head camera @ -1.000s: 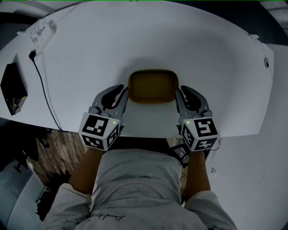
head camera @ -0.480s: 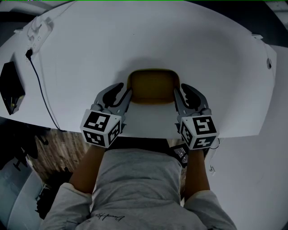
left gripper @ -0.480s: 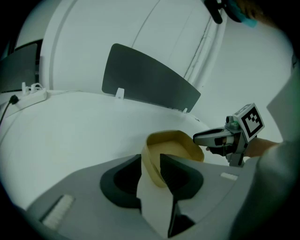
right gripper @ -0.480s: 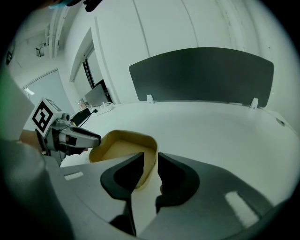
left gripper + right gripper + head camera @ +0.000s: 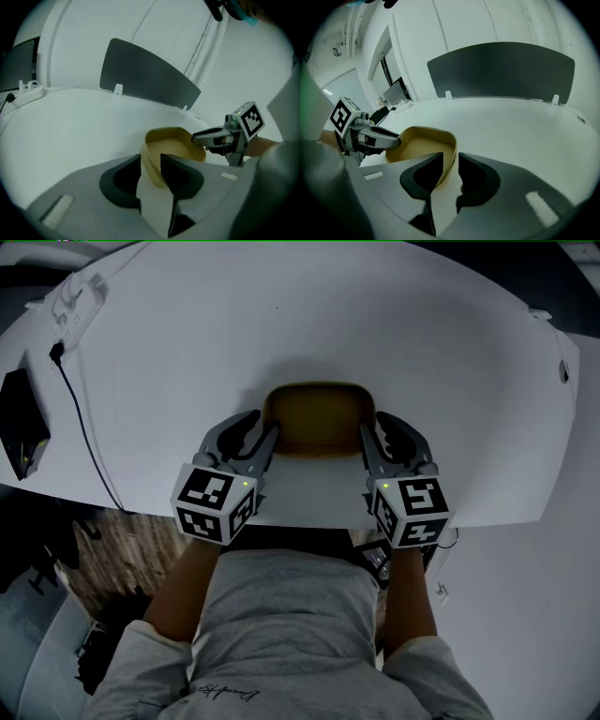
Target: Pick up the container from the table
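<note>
Container (image 5: 319, 416), a shallow tan tray with rounded corners and thin walls, rests on the smooth white curved bench (image 5: 394, 324) near its front edge. The left gripper (image 5: 266, 424) and right gripper (image 5: 375, 424) straddle its opposite end walls. Both pairs of jaws have just been opening and stand slack around the rim.

White rounded table (image 5: 281, 334), dark divider panel (image 5: 501, 70) at its far edge, white walls (image 5: 478, 23), wood-grain floor (image 5: 122, 549).

The white table (image 5: 375, 315) carries a tan container (image 5: 319, 418) near its front edge. At its left side lie a black cable (image 5: 84, 427), a black box (image 5: 21, 423) and a white power strip (image 5: 75, 298).
</note>
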The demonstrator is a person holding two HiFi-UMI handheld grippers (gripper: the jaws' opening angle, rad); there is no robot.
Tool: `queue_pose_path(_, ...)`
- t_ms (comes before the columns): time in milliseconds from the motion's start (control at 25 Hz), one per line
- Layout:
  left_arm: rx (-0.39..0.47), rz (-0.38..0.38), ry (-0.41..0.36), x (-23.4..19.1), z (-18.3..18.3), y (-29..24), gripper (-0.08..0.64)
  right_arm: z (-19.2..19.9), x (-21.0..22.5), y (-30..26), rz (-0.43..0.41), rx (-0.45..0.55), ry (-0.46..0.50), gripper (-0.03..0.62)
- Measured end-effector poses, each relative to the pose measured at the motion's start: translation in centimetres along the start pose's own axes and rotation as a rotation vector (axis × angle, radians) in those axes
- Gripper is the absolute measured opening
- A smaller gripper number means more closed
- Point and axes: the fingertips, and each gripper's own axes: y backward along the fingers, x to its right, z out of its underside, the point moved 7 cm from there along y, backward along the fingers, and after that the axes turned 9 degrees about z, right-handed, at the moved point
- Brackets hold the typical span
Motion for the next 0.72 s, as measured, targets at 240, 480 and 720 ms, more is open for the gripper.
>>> queue_pose_path(240, -0.012, -0.004, 0.012, 0.02, 0.05, -0.43, 0.128, 0.45, 0.06, -0.46, 0.005, -0.029, -0.005, 0.118)
queue_pose_path(480, -0.023, -0.019, 0.052, 0.1, -0.15, -0.79, 0.059, 0.55, -0.41, -0.84, 0.005, -0.064, -0.007, 0.066)
queue_pose_path(720, -0.02, -0.028, 0.089, 0.02, -0.24, -0.71, 0.036, 0.51, -0.51, -0.82, 0.003, -0.071, -0.019, 0.048)
